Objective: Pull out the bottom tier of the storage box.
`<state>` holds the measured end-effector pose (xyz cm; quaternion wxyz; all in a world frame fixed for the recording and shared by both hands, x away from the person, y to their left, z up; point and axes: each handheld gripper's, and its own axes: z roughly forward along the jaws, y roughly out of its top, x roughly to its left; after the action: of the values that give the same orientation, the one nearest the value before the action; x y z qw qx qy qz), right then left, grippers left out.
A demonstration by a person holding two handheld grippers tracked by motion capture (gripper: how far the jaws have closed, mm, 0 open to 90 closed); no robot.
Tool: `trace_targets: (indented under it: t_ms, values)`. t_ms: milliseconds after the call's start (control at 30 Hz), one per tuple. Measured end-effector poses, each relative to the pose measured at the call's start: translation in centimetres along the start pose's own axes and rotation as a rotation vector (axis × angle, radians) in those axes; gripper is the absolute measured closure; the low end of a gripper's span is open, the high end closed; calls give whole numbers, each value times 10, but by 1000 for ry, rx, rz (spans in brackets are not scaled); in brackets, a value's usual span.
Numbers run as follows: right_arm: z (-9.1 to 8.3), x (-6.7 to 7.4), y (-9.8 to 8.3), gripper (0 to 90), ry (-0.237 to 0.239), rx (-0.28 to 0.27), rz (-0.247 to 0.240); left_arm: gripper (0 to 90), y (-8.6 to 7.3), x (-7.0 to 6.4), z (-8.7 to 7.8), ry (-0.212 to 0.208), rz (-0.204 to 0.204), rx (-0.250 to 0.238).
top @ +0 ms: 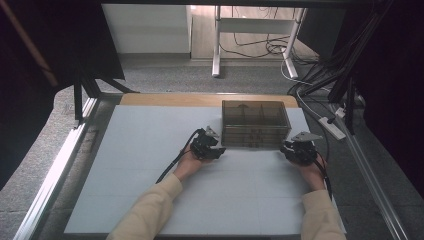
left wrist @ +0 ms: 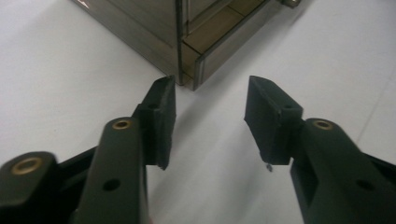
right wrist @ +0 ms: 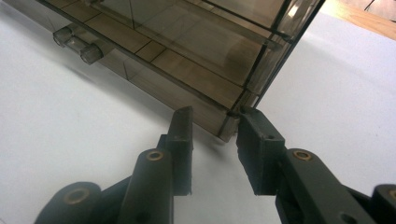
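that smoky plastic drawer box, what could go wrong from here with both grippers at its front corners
1. The right gripper straddles just the box's bottom front corner; so thin a bite could slip off the smooth plastic.
2. The left gripper stands open, short of its corner; if one side pulls first, the box may twist on the white mat.
3. A front drawer with a clear handle could slide out.

A smoky, see-through drawer box [top: 255, 123] stands upright at the table's far side.
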<state>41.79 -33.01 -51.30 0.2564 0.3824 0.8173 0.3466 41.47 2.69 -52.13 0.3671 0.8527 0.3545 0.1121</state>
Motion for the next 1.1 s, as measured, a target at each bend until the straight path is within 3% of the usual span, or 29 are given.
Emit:
trace_targets:
  t_ms: [600,833,1100]
  values:
    - [0,-1,-1,684,-1,-4,3,709,7,3,12,-13,-9,17]
    - [-1,-1,-1,731,-15,-2,1,793,8,3,12,4,-11,22]
    - [-2,-1,-1,754,-19,1,2,805,8,1,11,14,0,29]
